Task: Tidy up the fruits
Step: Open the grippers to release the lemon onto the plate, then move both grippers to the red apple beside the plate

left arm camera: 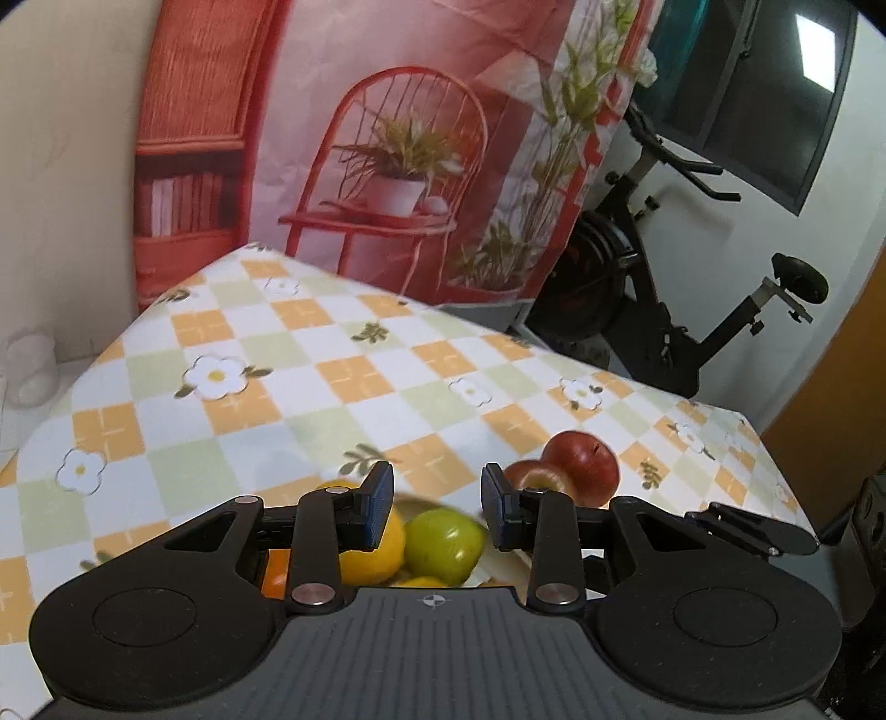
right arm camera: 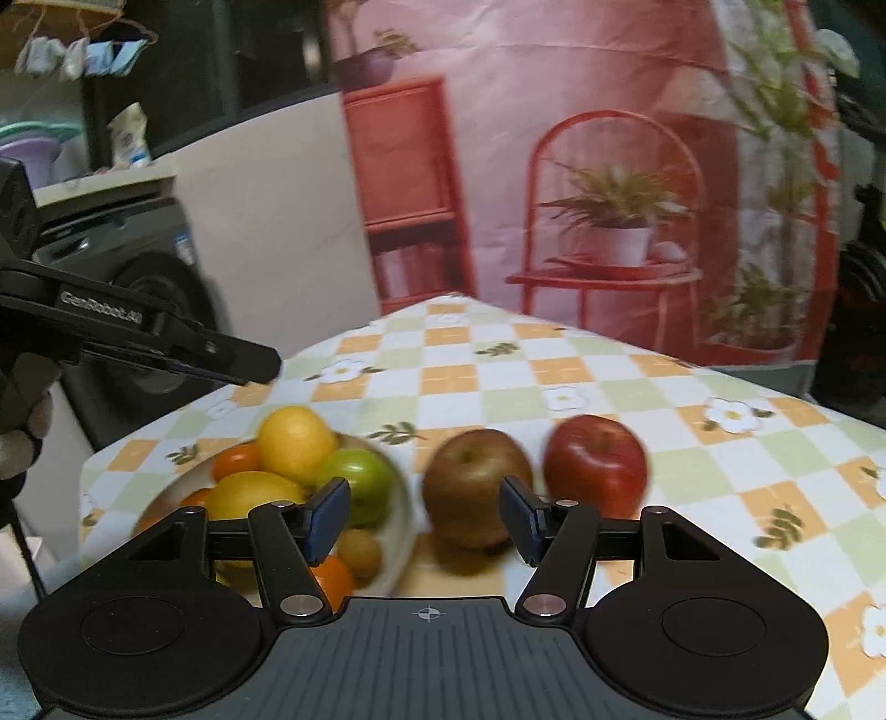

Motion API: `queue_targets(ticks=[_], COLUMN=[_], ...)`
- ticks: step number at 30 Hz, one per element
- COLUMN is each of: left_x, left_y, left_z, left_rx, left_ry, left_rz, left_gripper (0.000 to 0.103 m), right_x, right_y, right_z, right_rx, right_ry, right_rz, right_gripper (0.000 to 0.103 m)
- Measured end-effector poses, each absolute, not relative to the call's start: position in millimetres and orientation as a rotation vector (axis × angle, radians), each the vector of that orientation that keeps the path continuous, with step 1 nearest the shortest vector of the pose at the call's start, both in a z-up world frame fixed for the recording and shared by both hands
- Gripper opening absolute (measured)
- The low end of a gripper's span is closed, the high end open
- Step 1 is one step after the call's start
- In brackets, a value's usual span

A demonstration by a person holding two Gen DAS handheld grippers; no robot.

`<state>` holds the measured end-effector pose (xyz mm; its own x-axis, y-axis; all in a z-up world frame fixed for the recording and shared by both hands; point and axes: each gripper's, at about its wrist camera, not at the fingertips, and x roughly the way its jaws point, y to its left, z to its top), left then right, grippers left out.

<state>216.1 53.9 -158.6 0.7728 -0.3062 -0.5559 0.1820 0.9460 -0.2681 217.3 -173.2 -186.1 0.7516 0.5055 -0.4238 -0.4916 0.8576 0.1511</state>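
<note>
Both hand-held grippers, left [left arm camera: 437,512] and right [right arm camera: 425,518], open, empty. Brownish apple [right arm camera: 476,482] at 12 o'clock: firm, smooth, roll-prone; grip its widest middle.

We see both views lit evenly and fairly brightly from above, with soft indoor light and no hard glare. Around the checked tablecloth [right arm camera: 581,360] shadows stay faint; only a soft one pools under the brownish apple [right arm camera: 476,487]. The right wrist view is smeared by motion, so fruit on that cloth looks soft-edged. The left wrist view is sharper, though the green apple [left arm camera: 446,545] blurs a little. Beyond the cloth, a bright window [left arm camera: 814,50] reflects light. Fisheye bending curves the cloth's edges, and the corners go dark.
</note>
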Motion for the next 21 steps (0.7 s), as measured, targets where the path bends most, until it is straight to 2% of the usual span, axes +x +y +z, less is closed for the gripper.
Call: queue_targets(ticks=[21], left_x=[254.9], left_y=[-21.7], left_z=[-156.4], left_rx=[-0.115], left_ry=[0.639], left_rz=[-0.302], left_gripper=[0.039], right_x=[234.3], right_y=[-234.2], right_z=[-216.2], right_rx=[0.03], right_ry=[0.445], right_rz=[0.392], right_gripper=[0.057])
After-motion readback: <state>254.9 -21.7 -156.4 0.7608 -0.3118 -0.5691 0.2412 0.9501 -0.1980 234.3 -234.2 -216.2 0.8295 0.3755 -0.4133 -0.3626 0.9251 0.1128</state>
